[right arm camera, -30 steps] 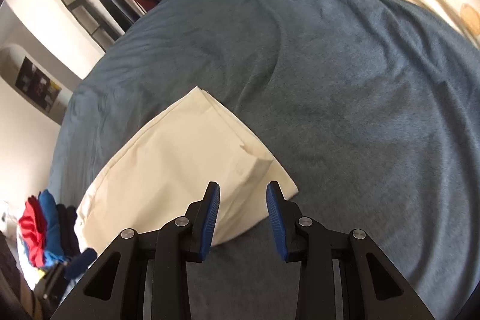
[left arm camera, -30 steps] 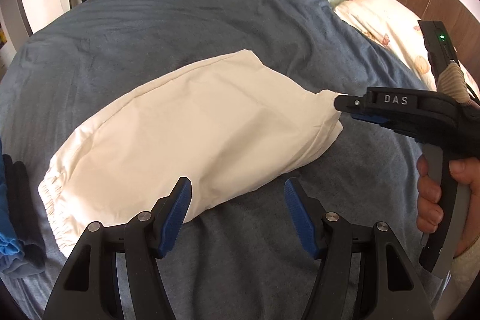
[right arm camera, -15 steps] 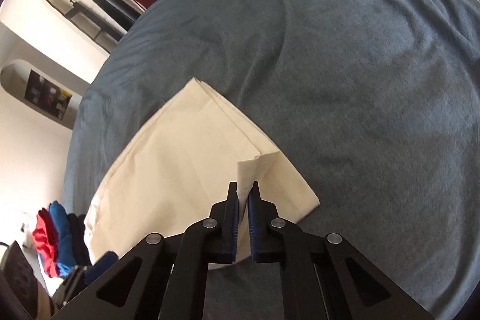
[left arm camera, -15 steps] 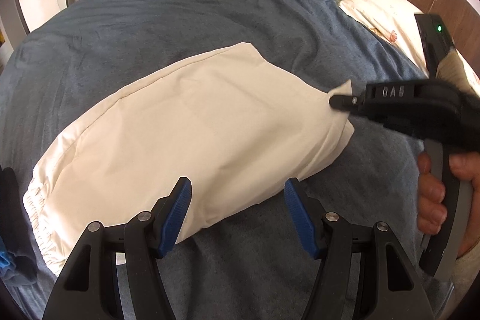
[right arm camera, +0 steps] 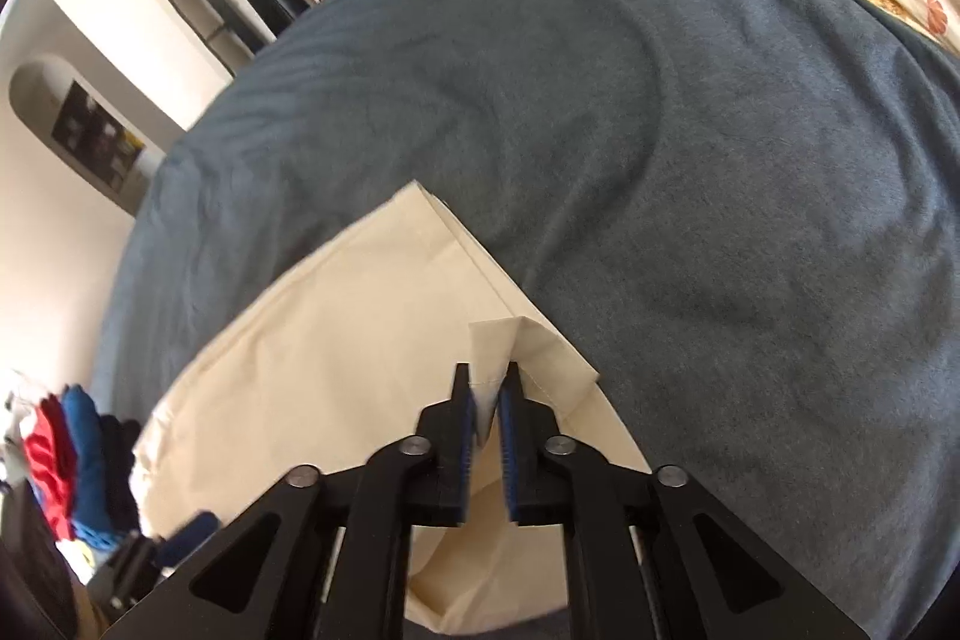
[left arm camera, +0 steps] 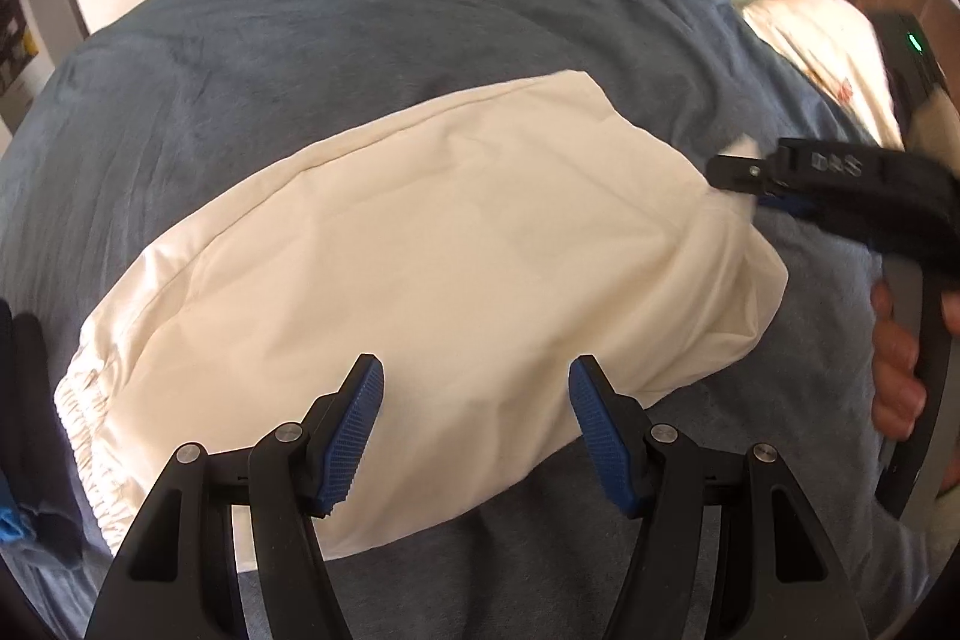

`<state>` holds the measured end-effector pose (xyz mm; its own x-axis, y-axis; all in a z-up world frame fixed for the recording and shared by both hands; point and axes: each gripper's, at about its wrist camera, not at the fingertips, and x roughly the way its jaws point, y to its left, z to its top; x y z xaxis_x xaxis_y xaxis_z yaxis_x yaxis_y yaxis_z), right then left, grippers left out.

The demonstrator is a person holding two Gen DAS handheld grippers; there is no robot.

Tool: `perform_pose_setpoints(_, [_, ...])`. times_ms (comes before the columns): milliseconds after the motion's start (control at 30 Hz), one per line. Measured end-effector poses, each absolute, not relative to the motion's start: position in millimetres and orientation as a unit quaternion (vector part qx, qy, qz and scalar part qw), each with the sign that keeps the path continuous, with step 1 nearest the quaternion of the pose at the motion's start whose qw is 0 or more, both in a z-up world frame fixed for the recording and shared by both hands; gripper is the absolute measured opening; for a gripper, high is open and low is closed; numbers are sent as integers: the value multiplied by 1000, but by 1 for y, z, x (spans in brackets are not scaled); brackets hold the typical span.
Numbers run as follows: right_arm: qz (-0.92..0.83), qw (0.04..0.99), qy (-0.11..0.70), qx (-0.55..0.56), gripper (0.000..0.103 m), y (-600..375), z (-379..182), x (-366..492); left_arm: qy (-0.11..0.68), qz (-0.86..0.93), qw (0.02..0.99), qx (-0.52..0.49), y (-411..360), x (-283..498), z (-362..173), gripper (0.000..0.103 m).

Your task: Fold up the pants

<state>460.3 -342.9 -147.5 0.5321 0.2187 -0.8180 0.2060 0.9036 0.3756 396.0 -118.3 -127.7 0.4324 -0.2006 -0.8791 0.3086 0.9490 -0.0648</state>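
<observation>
On the bedspread (left arm camera: 360,40), cream pants (left arm camera: 420,268) lie folded, right claw (right arm camera: 487,400) apparently pinching a corner, left claw (left arm camera: 477,430) spread.

Right gripper (left arm camera: 735,172) motion-blurred; pants (right arm camera: 336,370) near end hidden behind it; clothes pile (right arm camera: 66,460) cut by edge.

Black angular linkages studded with silver screws, ridged blue pads on the fingers (left arm camera: 354,427), white "DAS" lettering and a green light on the right gripper (left arm camera: 735,172), bare skin on the right hand (left arm camera: 897,364).

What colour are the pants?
Cream pants, plain with no pattern; the left wrist view shows them best.
</observation>
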Motion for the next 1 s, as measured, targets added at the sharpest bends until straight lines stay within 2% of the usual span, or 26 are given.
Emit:
perform_pose_setpoints(33, [0,849,480,218,39,-344,-146,456,509,-149,846,55,-117,394,-125,63])
perform_pose_setpoints(67, [-7,853,474,218,48,-346,-143,449,506,-147,848,60,-116,391,-122,63])
perform_pose_setpoints(267, [-16,866,451,215,49,-347,-117,403,484,-148,860,71,-115,363,-103,63])
perform_pose_setpoints(433, [48,856,475,198,49,-330,-112,374,475,-151,863,89,-118,343,-106,63])
perform_pose_setpoints(600, [139,840,510,122,48,-292,-129,369,474,-135,863,115,-115,341,-123,63])
perform_pose_setpoints(1000, [242,820,516,-49,44,-235,-158,381,465,-94,873,112,-86,361,-138,63])
